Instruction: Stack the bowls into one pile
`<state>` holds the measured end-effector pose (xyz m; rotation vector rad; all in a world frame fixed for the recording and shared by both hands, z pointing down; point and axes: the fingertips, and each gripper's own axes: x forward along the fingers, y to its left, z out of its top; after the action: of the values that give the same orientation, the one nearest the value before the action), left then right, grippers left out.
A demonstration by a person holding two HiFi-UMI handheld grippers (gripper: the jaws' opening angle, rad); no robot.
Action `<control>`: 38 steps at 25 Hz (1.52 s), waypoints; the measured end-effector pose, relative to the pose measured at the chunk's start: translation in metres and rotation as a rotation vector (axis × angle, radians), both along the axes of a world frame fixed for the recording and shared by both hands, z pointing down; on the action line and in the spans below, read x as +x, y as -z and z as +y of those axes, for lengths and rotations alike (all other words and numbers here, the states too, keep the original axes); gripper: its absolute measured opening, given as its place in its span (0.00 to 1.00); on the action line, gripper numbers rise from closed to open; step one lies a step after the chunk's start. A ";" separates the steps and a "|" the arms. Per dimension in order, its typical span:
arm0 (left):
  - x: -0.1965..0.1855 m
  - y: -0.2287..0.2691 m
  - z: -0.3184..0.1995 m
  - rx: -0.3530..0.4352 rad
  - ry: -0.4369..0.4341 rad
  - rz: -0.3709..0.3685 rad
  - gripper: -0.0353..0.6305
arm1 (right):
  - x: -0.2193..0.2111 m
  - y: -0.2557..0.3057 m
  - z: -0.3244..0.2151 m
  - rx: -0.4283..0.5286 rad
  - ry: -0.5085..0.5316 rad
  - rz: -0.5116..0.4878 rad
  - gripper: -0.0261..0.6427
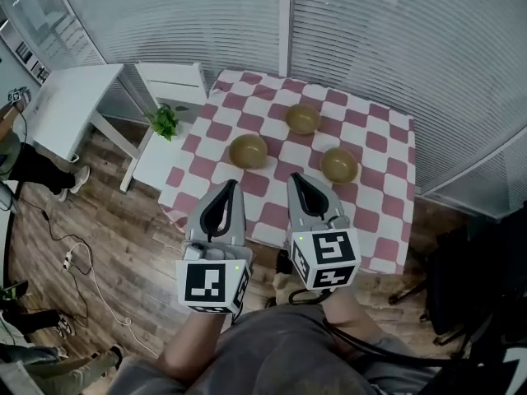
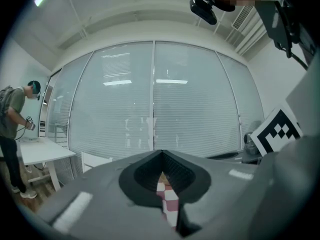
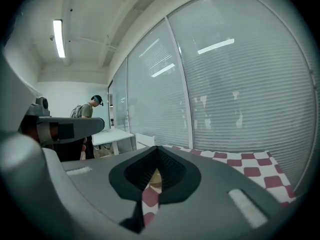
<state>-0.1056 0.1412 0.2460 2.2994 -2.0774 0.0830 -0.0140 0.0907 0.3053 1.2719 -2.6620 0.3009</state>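
- left gripper (image 2: 161, 153): grey jaws shut tip to tip, nothing held. A thin slit lower down shows checked cloth.
- right gripper (image 3: 157, 149): jaws also closed at the tips, empty. Its slit shows cloth + a sliver of a yellowish bowl.
- Each gripper carries a marker cube, left cube (image 1: 212, 284) and right cube (image 1: 328, 257). Print on them: black-white square patterns only.
- Both grippers are held side by side over the near edge of the table w/ red-and-white checked tablecloth (image 1: 379, 146). Tips point at the bowls, touching none.
- Three olive-yellow round bowls sit upright on the cloth, apart, unstacked.
  - left bowl (image 1: 248, 150) lies beyond the left tips.
  - right bowl (image 1: 339, 164) lies near the right tips.
  - far bowl (image 1: 303, 118) is behind, between the two.
- Further out: small green plant (image 1: 164, 122) just left of the table, white desk (image 1: 70, 105), wood-plank floor (image 1: 123, 245), ribbed frosted glass wall (image 1: 395, 39).
- A person in a green top (image 2: 10, 119) stands by the desk.
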 end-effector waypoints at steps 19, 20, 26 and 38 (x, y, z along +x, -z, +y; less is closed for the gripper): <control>-0.050 0.045 -0.116 0.065 0.092 -0.053 0.05 | -0.059 0.031 -0.126 0.040 0.107 -0.021 0.08; -0.054 0.044 -0.121 0.065 0.089 -0.052 0.05 | -0.063 0.029 -0.130 0.039 0.105 -0.015 0.08; -0.075 0.037 -0.149 0.053 0.053 -0.047 0.05 | -0.083 0.016 -0.152 0.013 0.080 0.018 0.08; -0.098 -0.043 -0.182 -0.127 -0.020 0.041 0.05 | -0.092 -0.083 -0.165 -0.210 -0.005 0.098 0.08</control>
<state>-0.2033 -0.0410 0.2889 2.2288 -1.9699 0.1613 -0.1065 -0.0746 0.3886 1.1960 -2.4715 0.4910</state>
